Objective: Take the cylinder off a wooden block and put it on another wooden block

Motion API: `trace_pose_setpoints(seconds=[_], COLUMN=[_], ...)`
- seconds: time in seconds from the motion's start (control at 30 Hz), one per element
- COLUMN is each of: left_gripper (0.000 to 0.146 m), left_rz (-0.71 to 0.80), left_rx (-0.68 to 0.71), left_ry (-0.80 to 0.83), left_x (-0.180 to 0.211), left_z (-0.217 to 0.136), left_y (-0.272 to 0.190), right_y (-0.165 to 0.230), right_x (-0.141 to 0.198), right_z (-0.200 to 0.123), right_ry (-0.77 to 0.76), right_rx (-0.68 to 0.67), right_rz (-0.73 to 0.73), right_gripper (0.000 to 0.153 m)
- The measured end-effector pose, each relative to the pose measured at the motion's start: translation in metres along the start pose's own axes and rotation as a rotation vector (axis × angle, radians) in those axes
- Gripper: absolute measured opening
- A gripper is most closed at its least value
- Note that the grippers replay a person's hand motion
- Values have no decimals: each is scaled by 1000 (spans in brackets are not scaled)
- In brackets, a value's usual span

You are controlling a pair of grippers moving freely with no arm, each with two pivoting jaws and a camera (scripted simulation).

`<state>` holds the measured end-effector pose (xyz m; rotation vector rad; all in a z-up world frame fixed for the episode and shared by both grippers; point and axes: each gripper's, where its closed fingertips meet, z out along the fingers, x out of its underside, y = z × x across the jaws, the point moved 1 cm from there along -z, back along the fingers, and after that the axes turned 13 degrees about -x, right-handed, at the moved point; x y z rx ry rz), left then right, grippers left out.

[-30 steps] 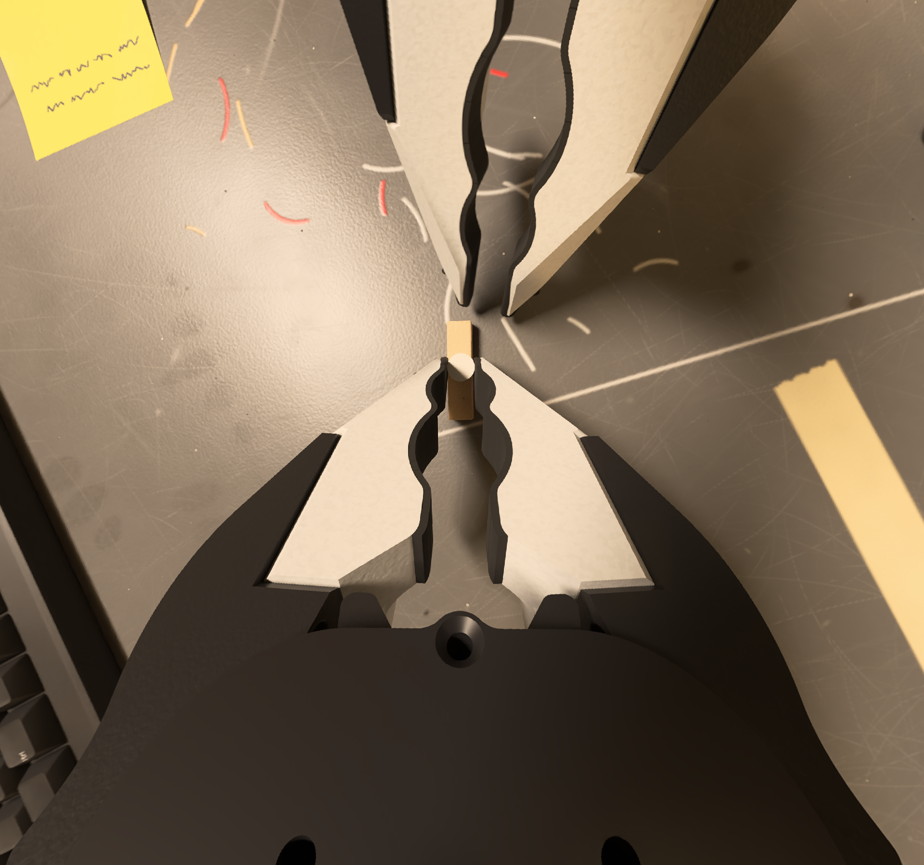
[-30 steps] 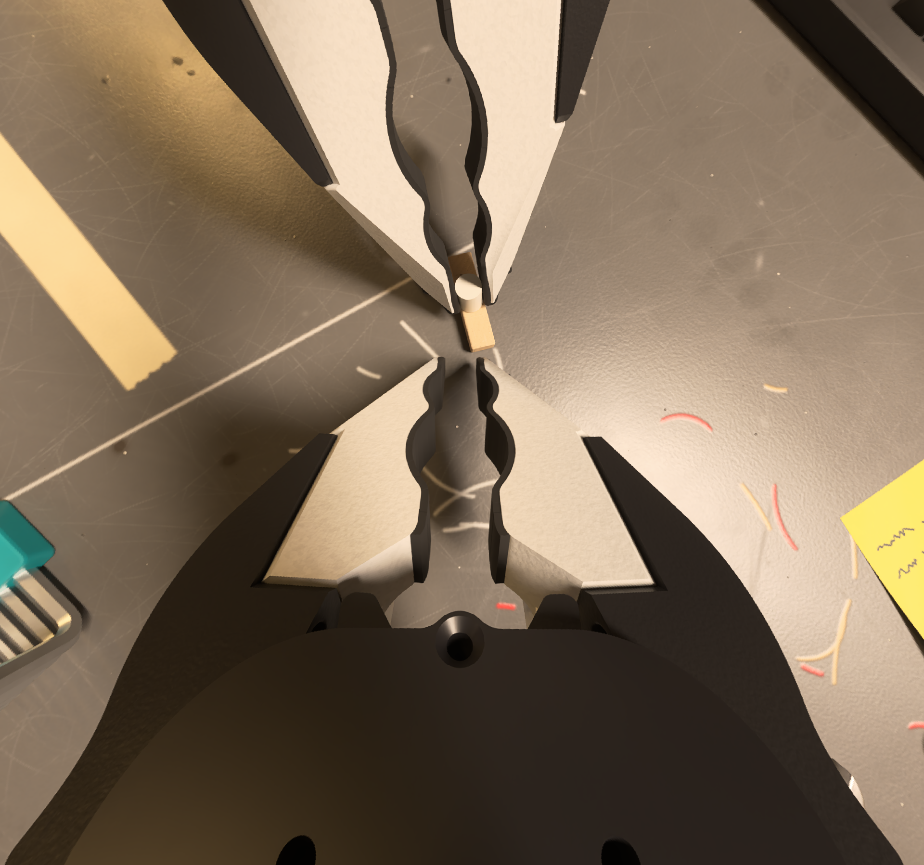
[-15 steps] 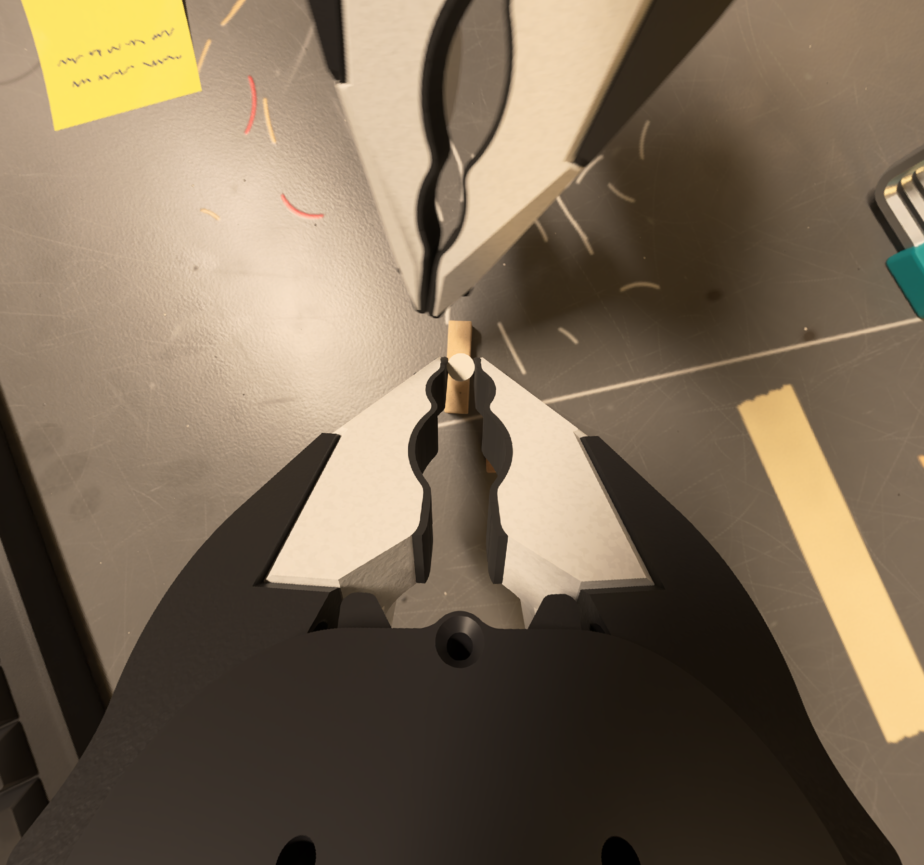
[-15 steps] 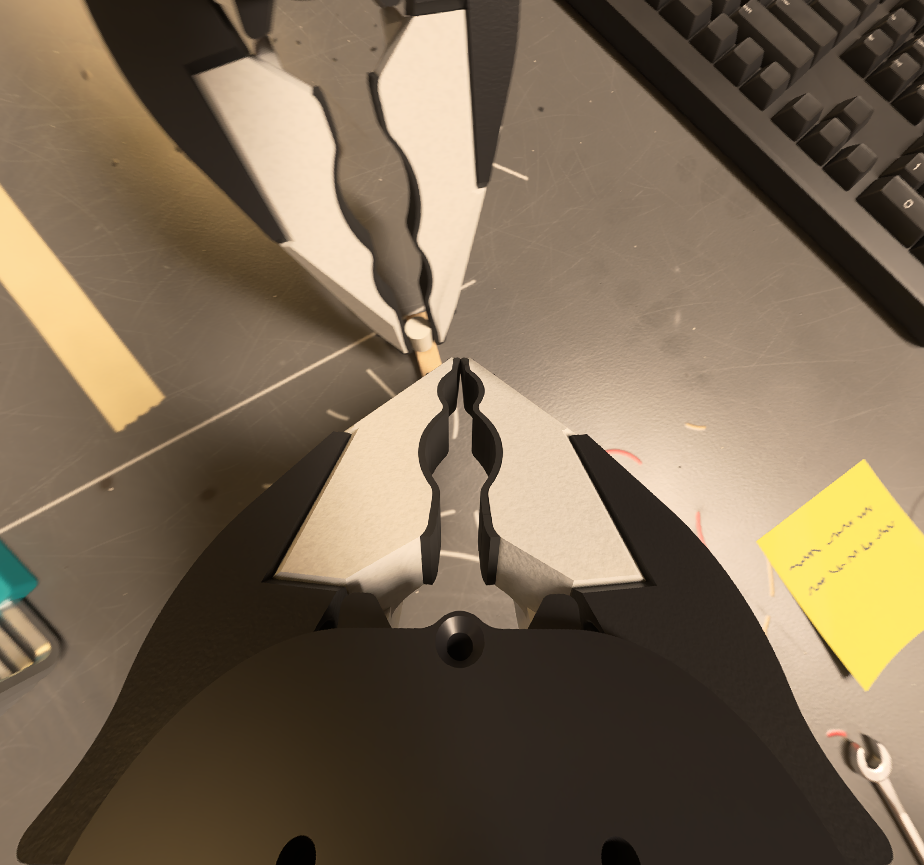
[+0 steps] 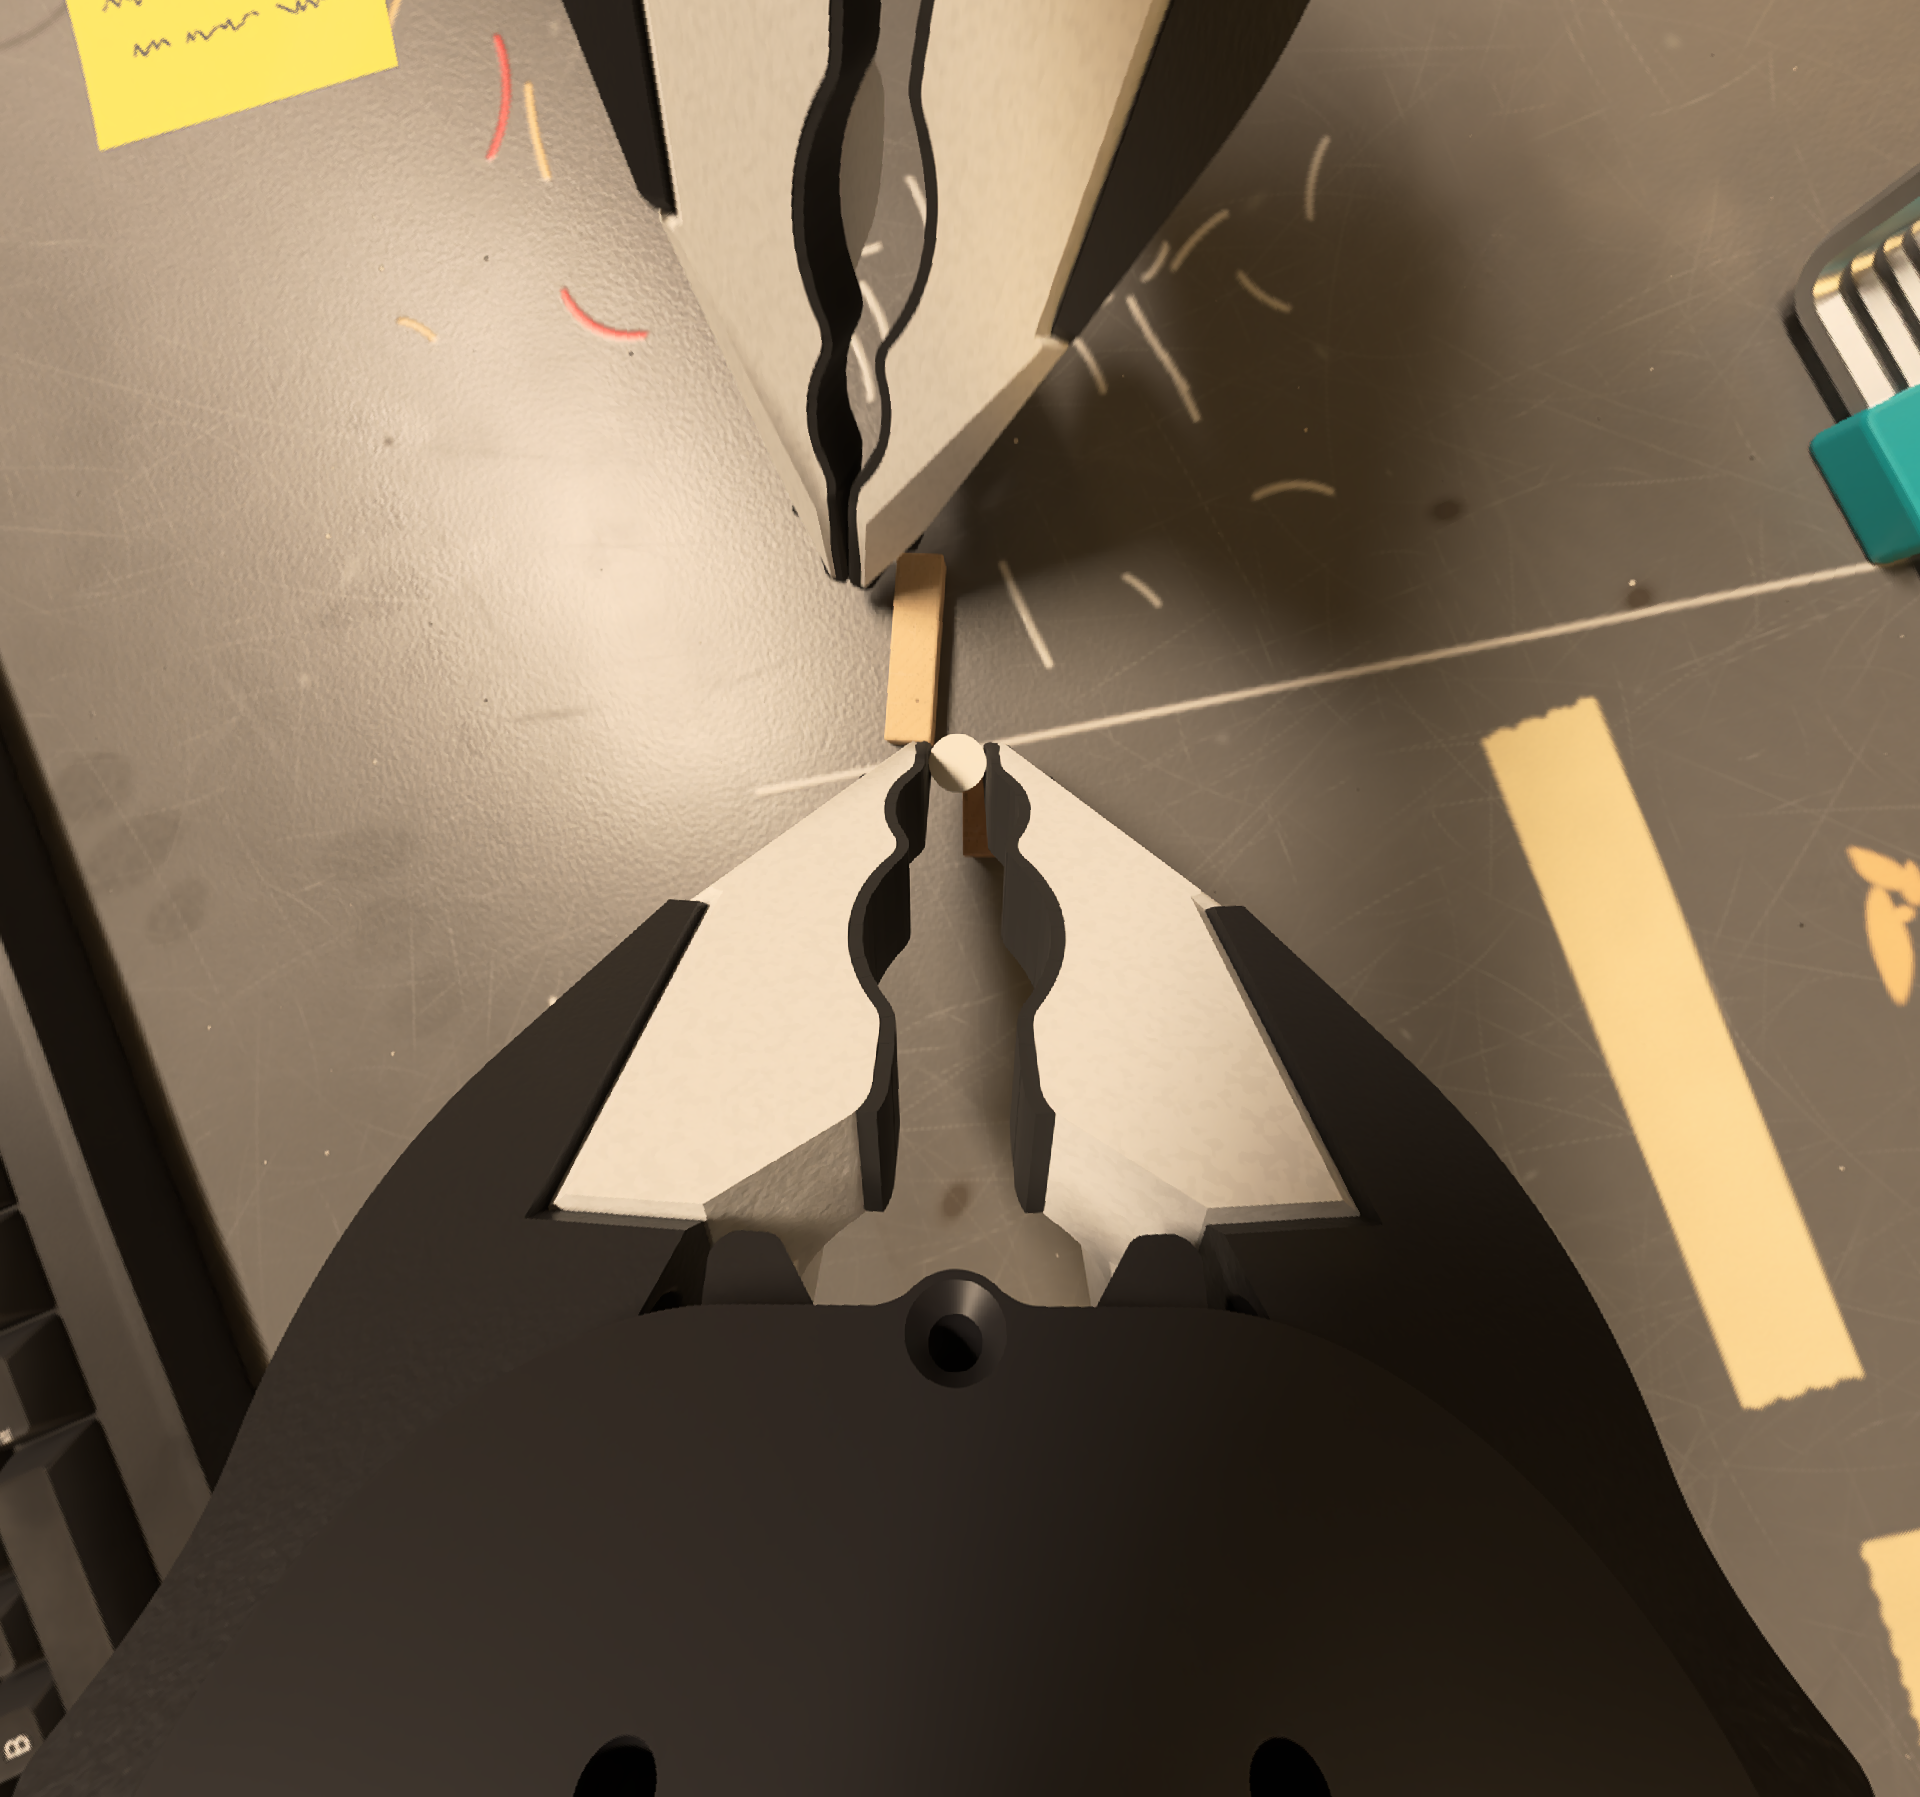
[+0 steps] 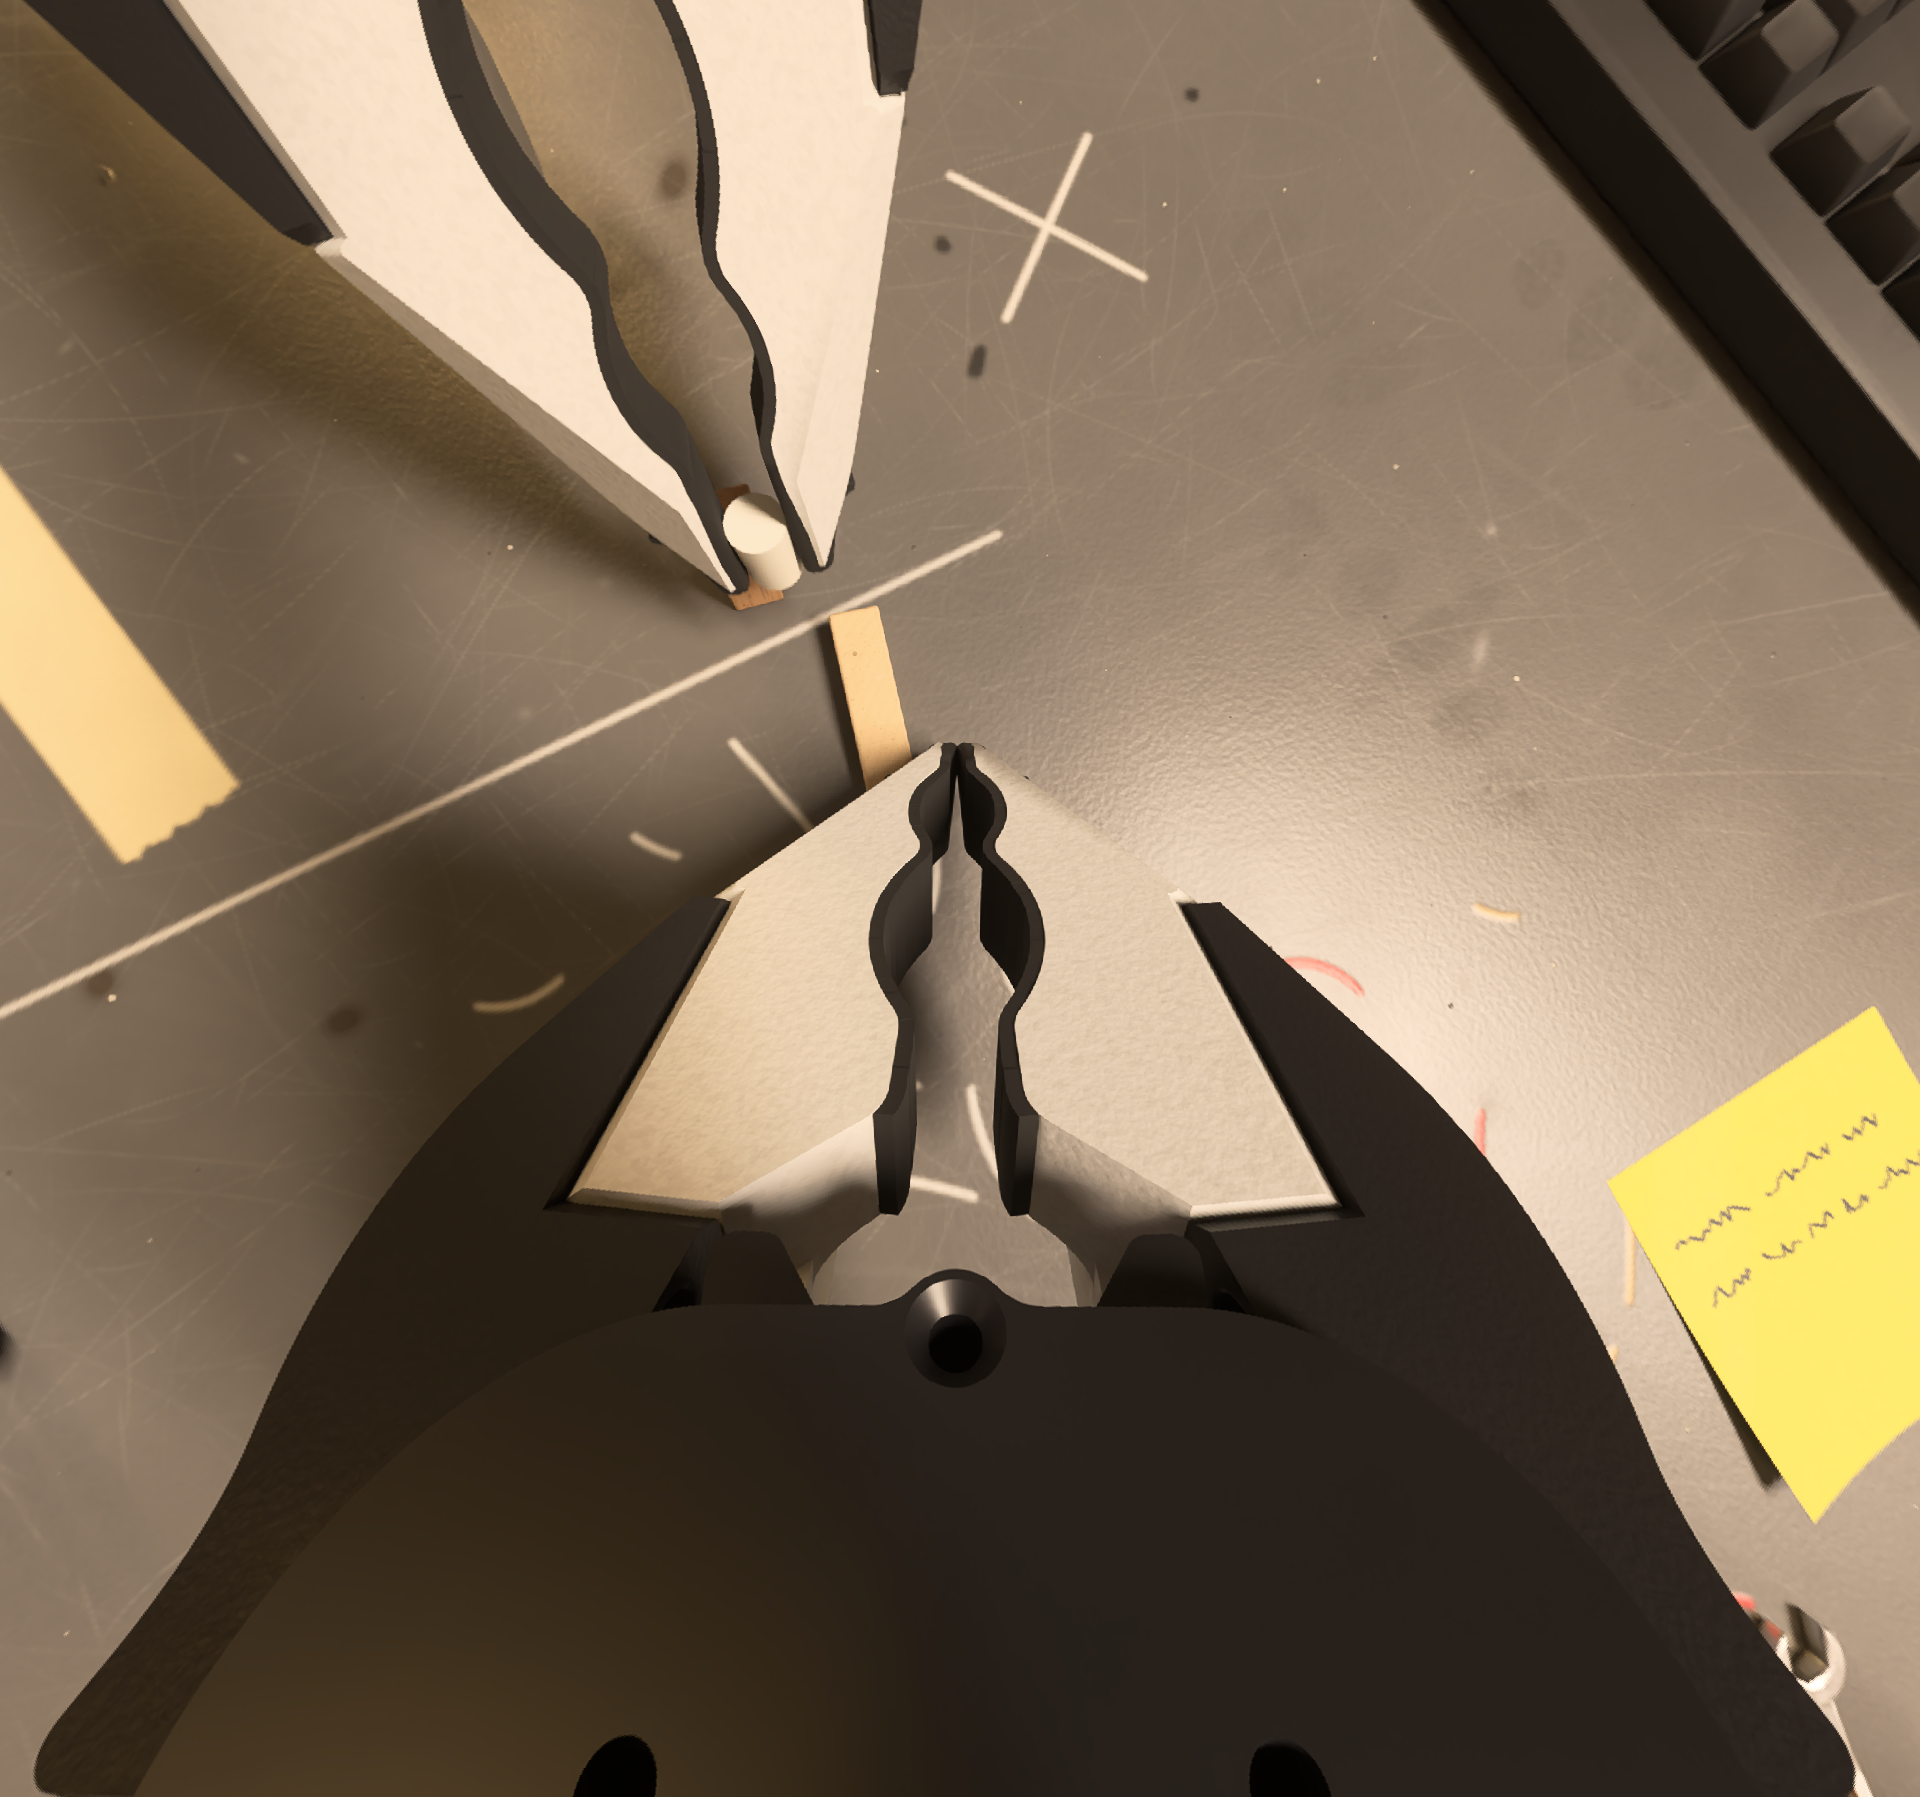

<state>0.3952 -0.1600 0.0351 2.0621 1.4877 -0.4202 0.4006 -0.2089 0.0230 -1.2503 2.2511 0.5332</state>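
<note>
On the scratched grey desk surface we see both grippers pointing steeply down, tips nearly meeting from opposite sides. Left gripper has its two fingers narrowed around the small cream cylinder, pinching it at the very tips; cylinder stands upright, its round top facing the camera. In the right wrist view the same left gripper comes in from the top, tilted, cylinder clamped between its tips over a darker wooden block, only a sliver of which shows; we cannot tell if the cylinder touches it. That darker block peeks out beside the left gripper's right finger in its own view. A lighter wooden block lies flat just beyond the cylinder, bare on top, running toward the right gripper, whose tips sit at its far end. Right gripper has its fingertips pressed together with nothing between them, just at the near end of the lighter block. Around: yellow sticky note far left, masking tape strip on the right, a chalk line crossing the desk, a chalk X, a black keyboard at the corner, a teal-handled tool at the edge.
</note>
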Motion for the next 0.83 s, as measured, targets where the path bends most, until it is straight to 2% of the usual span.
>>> trace_pose_setpoints(seconds=[0.17,0.23,0.3,0.47,0.63,0.73,0.83], left_gripper=[10,22,28,29,38,46,60], left_rz=[-7,-10,-16,-44,-73,-80,-63], left_rx=[-17,-23,-36,-59,-74,-55,-38], left_ry=[18,23,26,48,50,60,100], left_x=[7,10,14,25,33,38,46], left_z=[-7,-12,-17,-30,-41,-42,-38], left_y=[-2,-3,-3,-6,-7,-11,-15], right_y=[11,13,13,10,-3,-4,-2], right_x=[-7,1,2,-19,-10,-16,-23], right_z=[-10,0,-1,-14,6,-1,-16], right_ry=[-25,45,30,-56,34,2,-72], right_rx=[4,-9,-31,30,38,50,48], right_rz=[-46,-41,-25,-65,-59,-56,-44], right_gripper=[0,0,0,0,0,0,0])
